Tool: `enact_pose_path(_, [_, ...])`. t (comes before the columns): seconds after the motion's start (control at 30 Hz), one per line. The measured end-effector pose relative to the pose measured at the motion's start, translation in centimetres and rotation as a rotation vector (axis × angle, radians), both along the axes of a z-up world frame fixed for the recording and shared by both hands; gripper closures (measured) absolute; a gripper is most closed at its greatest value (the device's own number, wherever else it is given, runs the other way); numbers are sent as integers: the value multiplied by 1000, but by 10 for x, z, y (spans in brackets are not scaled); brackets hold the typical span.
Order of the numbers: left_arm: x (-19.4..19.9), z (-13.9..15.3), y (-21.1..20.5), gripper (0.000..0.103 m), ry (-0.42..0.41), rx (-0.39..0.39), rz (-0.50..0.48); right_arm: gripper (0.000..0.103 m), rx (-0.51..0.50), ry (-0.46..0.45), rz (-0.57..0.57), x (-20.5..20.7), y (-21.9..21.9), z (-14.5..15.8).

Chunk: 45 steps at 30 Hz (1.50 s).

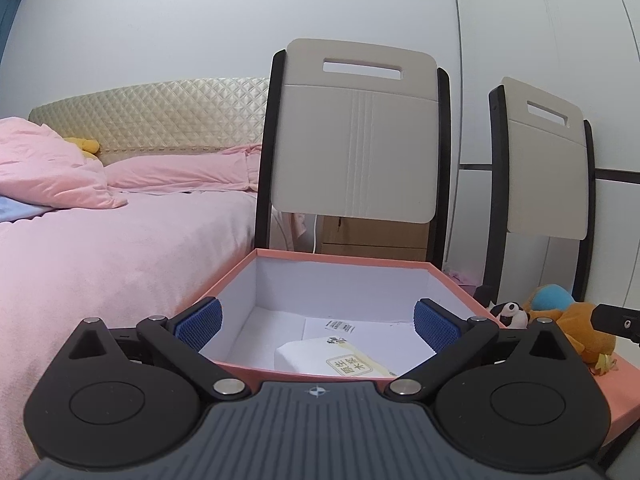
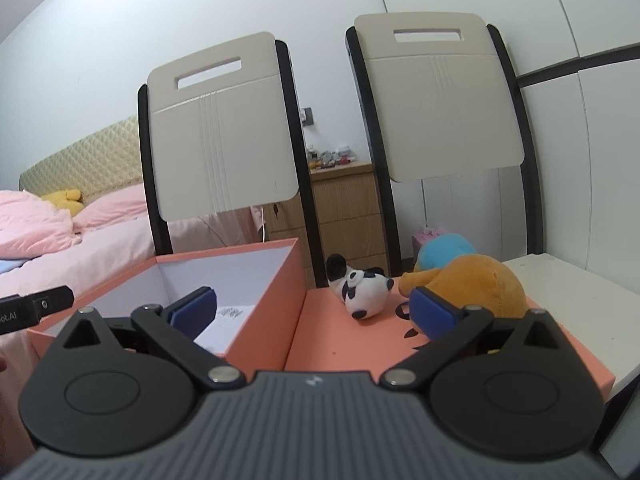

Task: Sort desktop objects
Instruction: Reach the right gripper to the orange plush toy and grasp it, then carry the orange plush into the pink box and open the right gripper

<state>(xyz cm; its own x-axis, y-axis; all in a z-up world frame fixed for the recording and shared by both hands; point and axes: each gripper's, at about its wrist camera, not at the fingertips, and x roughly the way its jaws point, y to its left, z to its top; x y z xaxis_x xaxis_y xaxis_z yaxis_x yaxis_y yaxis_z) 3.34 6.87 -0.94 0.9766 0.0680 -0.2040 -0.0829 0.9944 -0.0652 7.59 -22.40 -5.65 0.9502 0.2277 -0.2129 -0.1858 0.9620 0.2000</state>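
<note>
Bedroom desk: open box on the left, plush toys on the right

A salmon-pink surface (image 2: 332, 344) carries everything; at its right edge it meets a white top (image 2: 576, 300). Behind it stand two chair backs, one nearer the bed (image 1: 352, 140) and one further right (image 2: 438, 96), cream panels in black frames. A bed with pink bedding (image 1: 100, 248) and a quilted headboard (image 1: 160, 116) lies to the left, and a wooden drawer unit (image 2: 344, 208) shows between the chairs against a pale wall.

The open pink box (image 1: 352, 266) with white lining holds a white tissue pack (image 1: 340, 358) and a printed sheet (image 1: 352, 326) on its floor. Right of the box, on the pink surface, lie a panda plush (image 2: 366, 292) and just beside it an orange plush (image 2: 476, 284) with a blue part behind.

The left gripper (image 1: 318, 324) hangs at the box's near rim, jaws spread wide and empty. The right gripper (image 2: 314, 308) is likewise spread and empty; the box's right wall stands between its pads, the left pad (image 2: 196, 304) over the box, the right pad (image 2: 432, 312) in front of the orange plush
</note>
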Motion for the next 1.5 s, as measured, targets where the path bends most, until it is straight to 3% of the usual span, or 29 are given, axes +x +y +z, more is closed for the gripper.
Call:
enact_pose_path(0.3, [0,0,-4,0,9,-4,-7,0,12,74,-11,43,-23,25])
enact_pose_path(0.5, [2,-1,-5,0,20,-10,-5,0,-67,123,-87,96,-51,29])
enact_pose_path(0.67, [3,-2,-7,0,25,-7,2,0,-143,236,-139,150,-74,7])
enact_pose_path(0.87, [6,-4,-10,0,38,-6,7,0,-116,347,-185,184,-96,-28])
enact_pose_path(1.03, [9,-6,-10,0,55,-19,10,0,-74,370,-183,190,-102,-37])
enact_pose_path(1.17, [10,-8,-11,0,71,-23,0,0,-116,375,-181,194,-93,-43])
enact_pose_path(1.4, [11,-9,-14,0,91,-22,-7,30,-91,376,-191,192,-96,-38])
enact_pose_path(1.5, [11,-9,-15,0,89,-29,-14,32,-72,357,-203,186,-97,-30])
